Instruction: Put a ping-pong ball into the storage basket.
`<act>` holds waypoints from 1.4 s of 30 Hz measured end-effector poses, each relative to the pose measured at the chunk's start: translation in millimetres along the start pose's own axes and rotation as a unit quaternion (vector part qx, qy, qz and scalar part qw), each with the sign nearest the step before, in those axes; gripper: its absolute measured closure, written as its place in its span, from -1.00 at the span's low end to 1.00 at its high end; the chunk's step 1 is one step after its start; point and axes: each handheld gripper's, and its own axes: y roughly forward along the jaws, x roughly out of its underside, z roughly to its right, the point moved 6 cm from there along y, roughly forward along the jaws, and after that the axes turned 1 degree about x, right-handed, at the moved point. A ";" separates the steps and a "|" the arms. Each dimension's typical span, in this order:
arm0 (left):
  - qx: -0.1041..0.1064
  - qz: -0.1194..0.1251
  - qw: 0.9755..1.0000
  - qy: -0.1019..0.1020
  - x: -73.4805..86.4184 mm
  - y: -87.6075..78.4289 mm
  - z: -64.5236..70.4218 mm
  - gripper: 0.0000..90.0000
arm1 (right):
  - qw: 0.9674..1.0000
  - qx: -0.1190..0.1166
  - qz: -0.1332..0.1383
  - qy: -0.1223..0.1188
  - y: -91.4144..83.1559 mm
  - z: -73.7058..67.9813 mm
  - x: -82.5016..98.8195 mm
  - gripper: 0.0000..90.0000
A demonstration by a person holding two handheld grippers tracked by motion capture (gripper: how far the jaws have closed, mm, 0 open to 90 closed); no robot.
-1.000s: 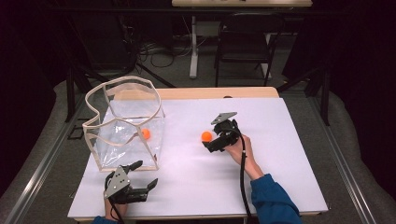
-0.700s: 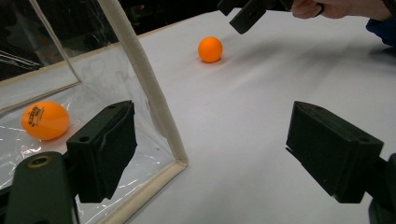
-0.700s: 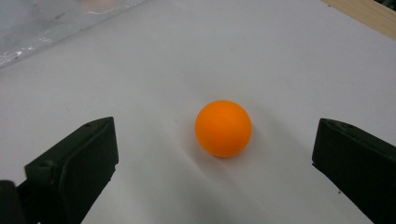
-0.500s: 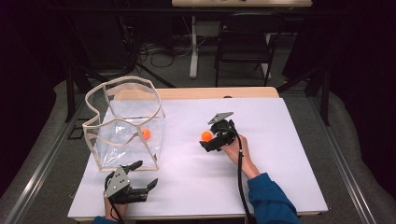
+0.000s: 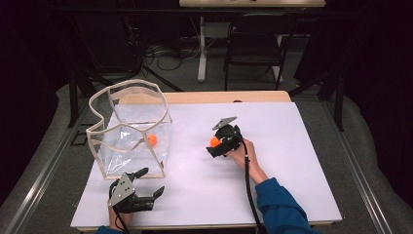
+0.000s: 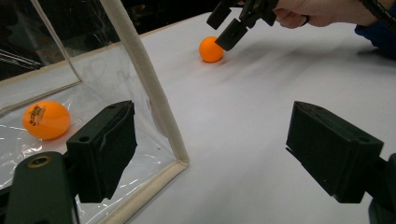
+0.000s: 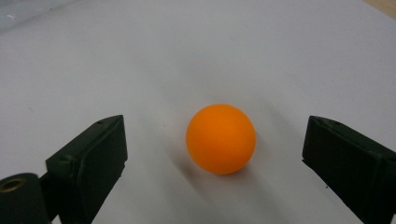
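An orange ball (image 5: 215,142) (image 7: 221,138) lies on the white table top (image 5: 292,161). My right gripper (image 5: 217,147) (image 7: 217,142) is at the ball, one jaw on each side of it. The jaws have just been closing a little, but there are gaps on both sides and neither pad touches the ball. A second orange ball (image 5: 152,140) (image 6: 46,120) rests inside the clear bag with a cream rim (image 5: 97,146) (image 6: 140,65). My left gripper (image 5: 152,181) (image 6: 210,149) sits open near the table's front edge, just in front of the bag, holding nothing.
The left gripper view looks across the table to the right gripper (image 6: 233,23), the hand that holds it and the loose ball (image 6: 211,49). Beyond the far table edge stand a chair (image 5: 255,44) and cables on the floor.
The right gripper has edged left toward the ball, which now lies between its jaws. The left gripper, the bag and both balls have stayed put.
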 end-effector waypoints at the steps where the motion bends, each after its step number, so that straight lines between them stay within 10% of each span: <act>1: 0.001 -0.001 1.000 0.002 0.1 0.1 0.1 -0.65 | 1.000 -0.001 -0.001 0.003 1.2 0.2 0.6 -0.85; 30: 0.003 0.000 1.000 -0.001 0.1 -0.3 0.9 -0.65 | 0.999 0.013 -0.027 0.023 16.9 7.9 3.5 0.10; 42: 0.002 0.001 1.000 0.004 -0.3 -0.7 0.9 -0.65 | 0.999 0.018 -0.033 0.019 16.2 7.2 2.7 0.12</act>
